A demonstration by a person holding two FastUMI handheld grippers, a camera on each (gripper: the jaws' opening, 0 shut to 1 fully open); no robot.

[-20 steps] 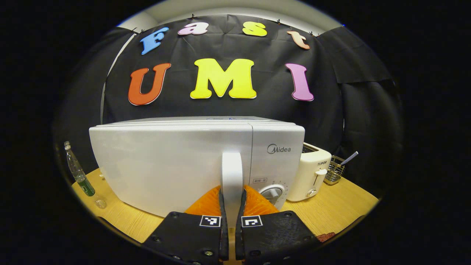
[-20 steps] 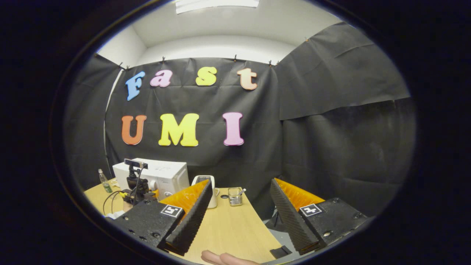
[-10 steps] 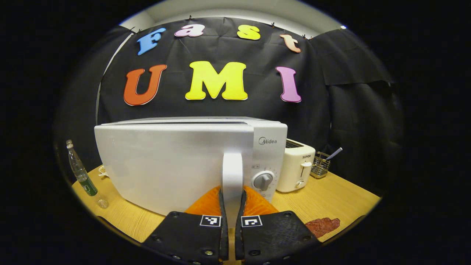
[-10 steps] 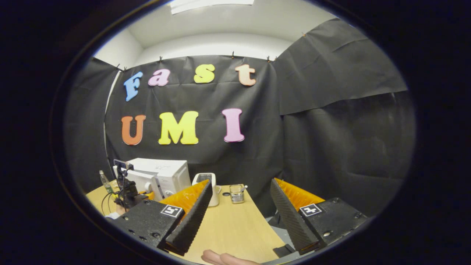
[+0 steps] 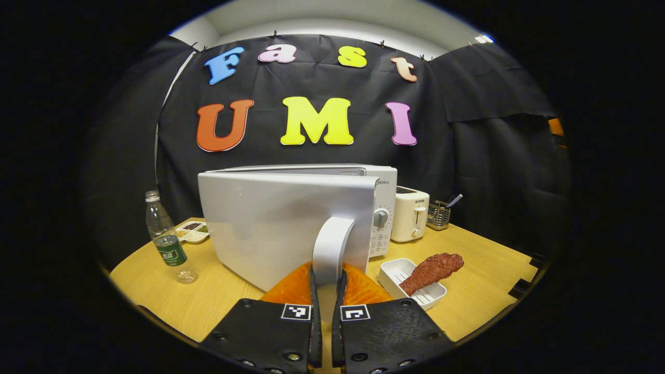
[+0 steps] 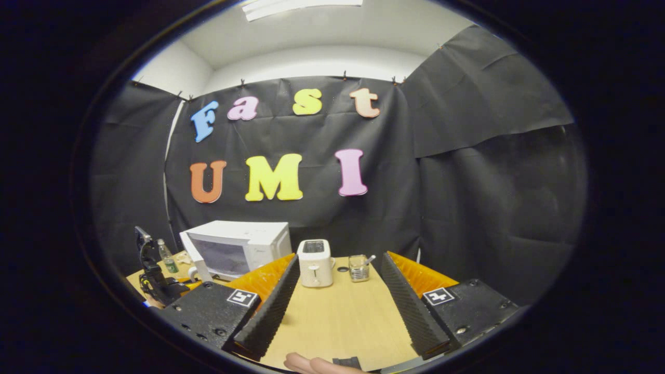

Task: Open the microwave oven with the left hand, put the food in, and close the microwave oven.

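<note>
A: The left gripper has both fingers pinched on the white door handle, and the microwave door stands swung well out from the microwave oven. I'd call the opening step nearly done.

B: And the food?

A: The reddish-brown piece of food lies tilted on a white tray on the wooden table, just beside the oven's control panel. Not loaded yet.

B: The right gripper?

A: Fingers spread wide, holding nothing, hovering over the table well back from the toaster. From there the door is hard to read, but the cavity looks exposed.

B: So what's left?

A: Pick up the food, place it inside, and close the door.
</note>
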